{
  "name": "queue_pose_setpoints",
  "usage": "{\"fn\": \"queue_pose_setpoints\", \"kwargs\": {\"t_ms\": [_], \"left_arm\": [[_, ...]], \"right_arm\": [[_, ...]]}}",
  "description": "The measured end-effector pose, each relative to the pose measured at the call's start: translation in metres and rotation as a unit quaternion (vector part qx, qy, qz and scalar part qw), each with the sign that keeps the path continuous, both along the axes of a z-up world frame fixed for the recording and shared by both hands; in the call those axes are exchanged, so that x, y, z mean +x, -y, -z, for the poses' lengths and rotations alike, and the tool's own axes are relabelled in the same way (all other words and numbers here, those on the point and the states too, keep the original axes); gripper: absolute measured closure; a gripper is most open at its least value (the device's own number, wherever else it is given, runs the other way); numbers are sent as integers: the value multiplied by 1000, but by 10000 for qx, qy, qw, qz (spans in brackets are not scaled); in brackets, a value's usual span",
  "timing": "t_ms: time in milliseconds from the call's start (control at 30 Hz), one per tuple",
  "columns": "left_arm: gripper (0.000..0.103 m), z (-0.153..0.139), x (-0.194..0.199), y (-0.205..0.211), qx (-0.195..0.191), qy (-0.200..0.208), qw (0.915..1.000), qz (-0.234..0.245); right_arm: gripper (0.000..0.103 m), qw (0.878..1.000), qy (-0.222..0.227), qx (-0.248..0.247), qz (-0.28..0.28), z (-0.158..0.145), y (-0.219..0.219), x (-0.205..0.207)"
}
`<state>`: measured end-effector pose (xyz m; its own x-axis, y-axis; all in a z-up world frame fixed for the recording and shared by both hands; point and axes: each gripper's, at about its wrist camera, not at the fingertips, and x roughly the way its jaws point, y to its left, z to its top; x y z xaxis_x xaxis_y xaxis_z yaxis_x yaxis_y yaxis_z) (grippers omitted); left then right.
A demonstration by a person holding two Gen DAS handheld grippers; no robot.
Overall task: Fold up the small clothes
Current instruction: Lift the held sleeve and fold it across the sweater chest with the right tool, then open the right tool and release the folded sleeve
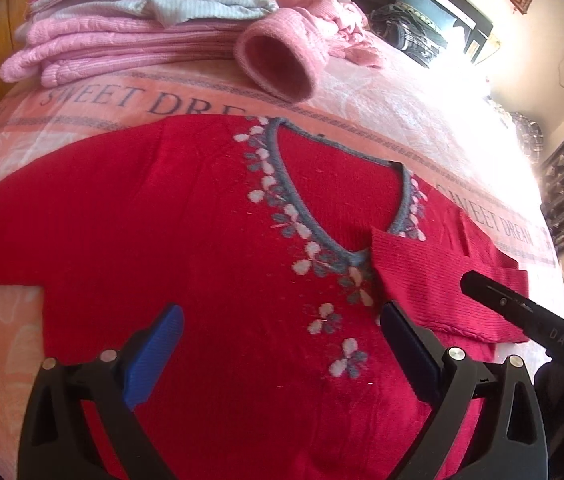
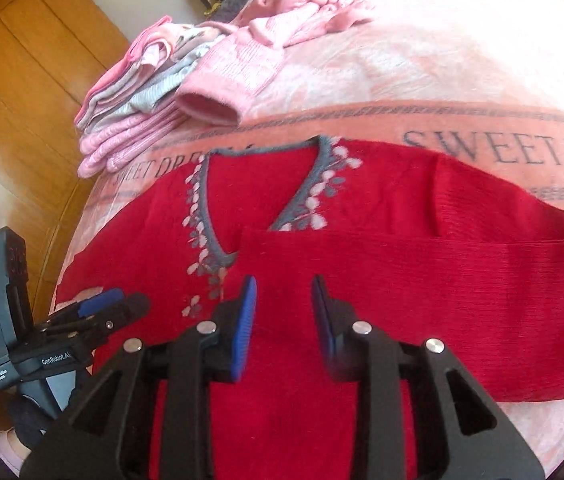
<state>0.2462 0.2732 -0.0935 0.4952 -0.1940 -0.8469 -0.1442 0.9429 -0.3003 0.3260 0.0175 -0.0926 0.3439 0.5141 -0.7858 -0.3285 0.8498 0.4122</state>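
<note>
Red sweater (image 1: 186, 240) flat on bed (image 1: 421, 128), right sleeve (image 2: 441, 280) folded across chest. Left gripper (image 1: 282, 344), right gripper (image 2: 283, 316): jaws wide, empty, poised for next fold.

Item before you: red knit sweater (image 1: 186, 220), grey-trimmed V-neck with white and grey flower motifs, lying flat and face up on the bed. Your right-hand sleeve (image 2: 441, 272) is folded across the chest, cuff reaching the point of the V. Left sleeve extends outward.
</note>
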Motion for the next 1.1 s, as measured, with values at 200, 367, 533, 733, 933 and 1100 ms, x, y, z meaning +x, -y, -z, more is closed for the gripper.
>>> {"fn": "queue_pose_setpoints", "kwargs": {"t_ms": [200,367,533,733,933,1100], "left_arm": [[4,13,18,48,-489,-270,9979,337],[6,22,31,69,-691,-304,9963,417],[7,31,42,80,-536,-334,9973,372],[7,32,45,84,-453,-303,9978,368],[52,31,46,82,-422,-64,9981,442],[88,32,45,74,-513,54,9981,331]], "right_arm": [[74,9988,-54,-149,465,12,69,-6],[74,9979,-128,-151,620,21,103,-11],[74,9979,-41,-74,645,17,123,-20],[74,9968,-72,1,796,18,143,-22],[74,9956,-156,31,922,23,153,-22],[74,9953,-160,8,958,24,151,-20]]}}
